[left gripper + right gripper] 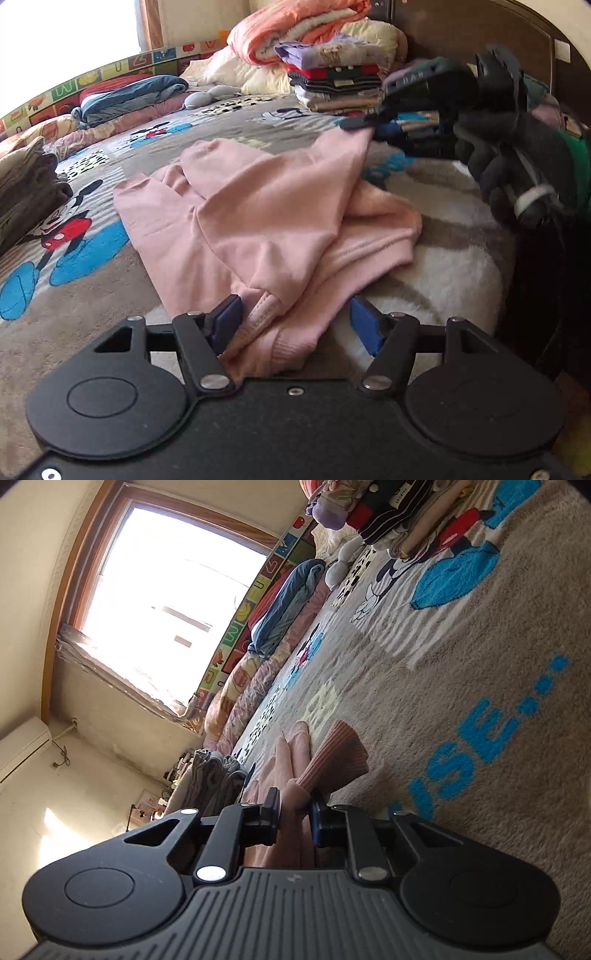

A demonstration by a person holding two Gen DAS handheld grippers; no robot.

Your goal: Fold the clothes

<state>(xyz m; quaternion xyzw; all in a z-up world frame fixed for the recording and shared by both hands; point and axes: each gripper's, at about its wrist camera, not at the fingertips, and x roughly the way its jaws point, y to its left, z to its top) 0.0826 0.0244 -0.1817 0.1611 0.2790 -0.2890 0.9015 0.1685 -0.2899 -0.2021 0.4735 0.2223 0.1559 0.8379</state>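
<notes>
A pink sweater [258,206] lies crumpled on the cartoon-mouse blanket [85,306]. My left gripper [294,301] stands open at its near edge. A ribbed hem fold lies between the blue pads [364,325] and brushes the left one; the right pad is clear of it. At the far right, a gloved hand [517,177] holds my right gripper [356,123], which pinches and lifts the sweater's far corner. In the right wrist view, which is rolled sideways, the right gripper [295,808] is shut on pink fabric, and a ribbed cuff [340,760] sticks out beyond the fingers.
A stack of folded clothes [336,85] stands at the back by the dark headboard [461,33]. Orange and cream bedding [295,33] is heaped behind it. A brown folded pile [26,188] sits at the left edge. Blue bedding [129,96] lies along the wall under a bright window [166,598].
</notes>
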